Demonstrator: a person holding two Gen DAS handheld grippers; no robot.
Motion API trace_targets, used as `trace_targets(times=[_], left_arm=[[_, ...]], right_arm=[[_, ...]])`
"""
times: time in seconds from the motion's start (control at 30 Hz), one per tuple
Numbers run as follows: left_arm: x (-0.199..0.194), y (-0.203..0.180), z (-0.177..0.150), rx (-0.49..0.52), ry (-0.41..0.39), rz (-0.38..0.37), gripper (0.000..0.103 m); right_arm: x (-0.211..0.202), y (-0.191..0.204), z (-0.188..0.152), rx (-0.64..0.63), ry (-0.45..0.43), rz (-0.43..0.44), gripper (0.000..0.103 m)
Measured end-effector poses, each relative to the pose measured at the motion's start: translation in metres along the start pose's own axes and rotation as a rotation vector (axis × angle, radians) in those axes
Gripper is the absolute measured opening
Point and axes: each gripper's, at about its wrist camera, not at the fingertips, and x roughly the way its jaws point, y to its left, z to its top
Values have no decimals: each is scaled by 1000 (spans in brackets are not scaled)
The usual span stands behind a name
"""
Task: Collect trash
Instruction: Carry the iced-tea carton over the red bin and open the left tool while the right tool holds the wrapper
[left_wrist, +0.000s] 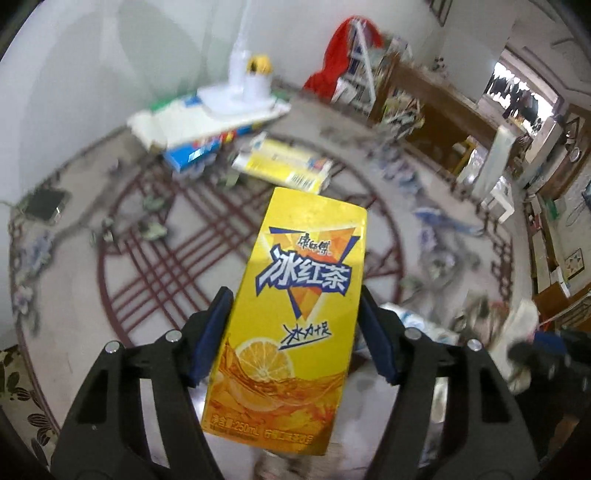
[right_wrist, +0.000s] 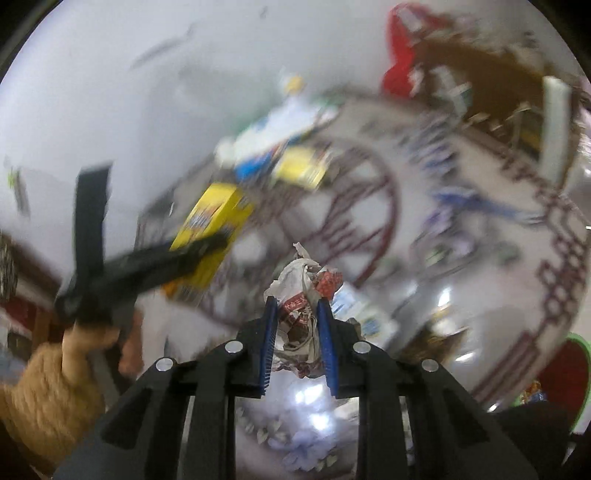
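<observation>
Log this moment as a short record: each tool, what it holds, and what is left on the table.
left tool: shut on yellow drink carton, lifted clear
right tool: shut on crumpled wrapper
left on table: second yellow carton lying flat; blue and white box
hand: seen in the right wrist view, gripping the left tool's handle

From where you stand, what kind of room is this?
Probably a lived-in home, perhaps a living room: a patterned tablecloth strewn with litter, a wooden cabinet crowded with items, and a stepladder against the wall. Much is blurred, so this is a guess.
</observation>
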Motion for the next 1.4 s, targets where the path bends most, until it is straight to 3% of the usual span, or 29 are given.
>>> trace_targets(times=[0.27,0.73,1.1,1.4], left_arm=[[-55,-71,16,64,-125,-49,65],[-100,-187,28,213,-252,-117,65],[-102,-247,25,305,-271,-208,65],[-97,-288,11,386,-255,-277,65]], right_arm=[[-74,-40,10,101,-215,-27,22],[-150,-88,-10,173,-366,-72,23],[-189,-131,-36,279,-400,-159,23],[-202,-165,-73,409,-377,-216,23]])
